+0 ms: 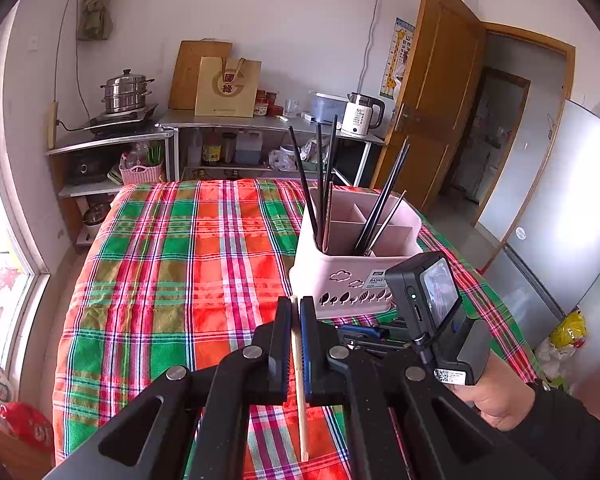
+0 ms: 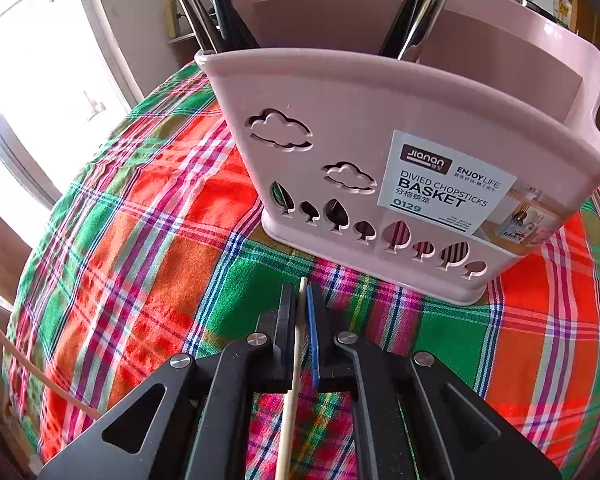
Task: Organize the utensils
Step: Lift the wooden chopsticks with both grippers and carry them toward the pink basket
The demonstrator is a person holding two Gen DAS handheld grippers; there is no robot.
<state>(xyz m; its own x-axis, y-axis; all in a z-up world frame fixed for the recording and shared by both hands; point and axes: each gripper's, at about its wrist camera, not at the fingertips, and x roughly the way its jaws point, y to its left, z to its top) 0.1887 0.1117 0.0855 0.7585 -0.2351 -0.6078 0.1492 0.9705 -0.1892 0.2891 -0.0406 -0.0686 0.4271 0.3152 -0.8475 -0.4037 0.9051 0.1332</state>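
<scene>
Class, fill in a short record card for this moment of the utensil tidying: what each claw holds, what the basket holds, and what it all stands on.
left claw: shut on a pale wooden chopstick
right claw: shut on a second wooden chopstick
basket: pink, divided into compartments, upright, just ahead of both claws
basket contents: dark chopsticks standing in two groups, one at each side
surface: table under a red and green checked cloth
wooden chopsticks in basket: not yet
</scene>
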